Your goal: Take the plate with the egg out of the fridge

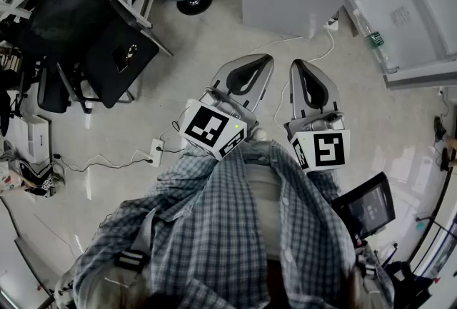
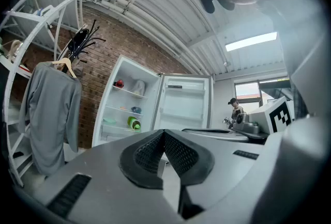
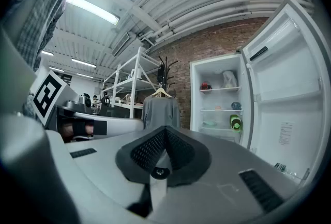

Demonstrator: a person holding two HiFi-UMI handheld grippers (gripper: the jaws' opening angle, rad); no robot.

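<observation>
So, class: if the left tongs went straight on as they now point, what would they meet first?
Probably the open white fridge: the shut left tongs aim about where its shelved inside meets its open door. Nothing shows in between, though depth is unclear.

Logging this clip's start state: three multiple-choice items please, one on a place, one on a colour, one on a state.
1. Where does the grey garment hang in the right gripper view?
A) left of the fridge
B) inside the fridge
C) on the floor
2. What colour is the wall behind the fridge?
A) white
B) red-brown brick
C) green
3. How do the jaws of the left hand-held gripper and right hand-held gripper stand?
A) both together, empty
B) both wide apart
C) shut on a plate
Key: 1 A, it hangs beside the open fridge; 2 B, bricks show around it; 3 A, each gripper view shows jaws meeting on nothing.
</observation>
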